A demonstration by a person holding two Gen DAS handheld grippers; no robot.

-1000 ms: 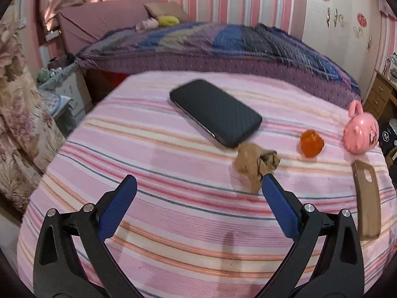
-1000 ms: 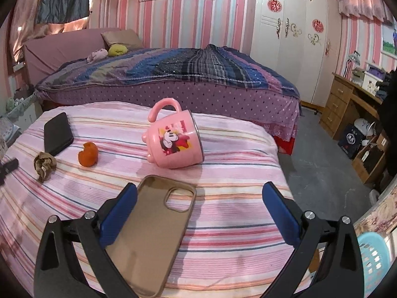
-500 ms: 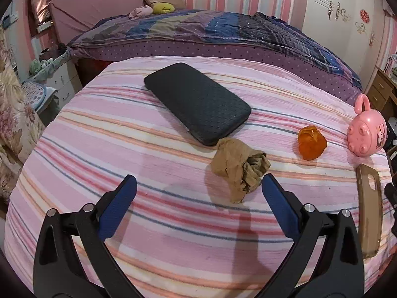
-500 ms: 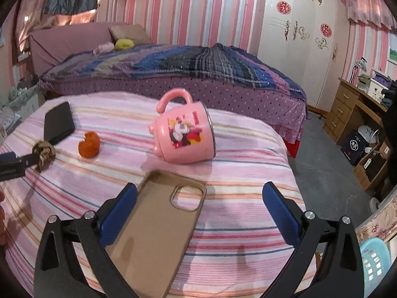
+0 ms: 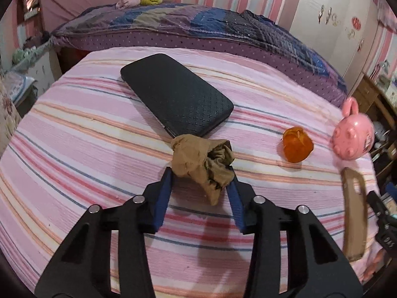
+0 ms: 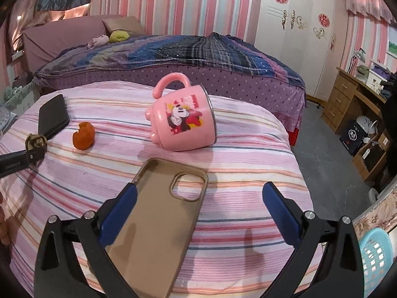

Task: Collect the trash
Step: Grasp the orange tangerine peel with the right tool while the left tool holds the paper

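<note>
A: Left gripper is closing, blue pads on both sides of the crumpled brown wad, touching or nearly so.
B: Where's the wad?
A: On the pink striped surface, right at the near corner of the black phone. Orange scrap sits off to its right, apart from it.
B: Right gripper?
A: Right gripper stands wide apart, nothing clamped. Tan phone case lies flat under it, beside the left pad; touching or not, can't tell.
B: Anything else?
A: Pink cartoon mug tipped on its side just beyond the case, handle up. Light blue basket down at the lower right, off the surface.
</note>
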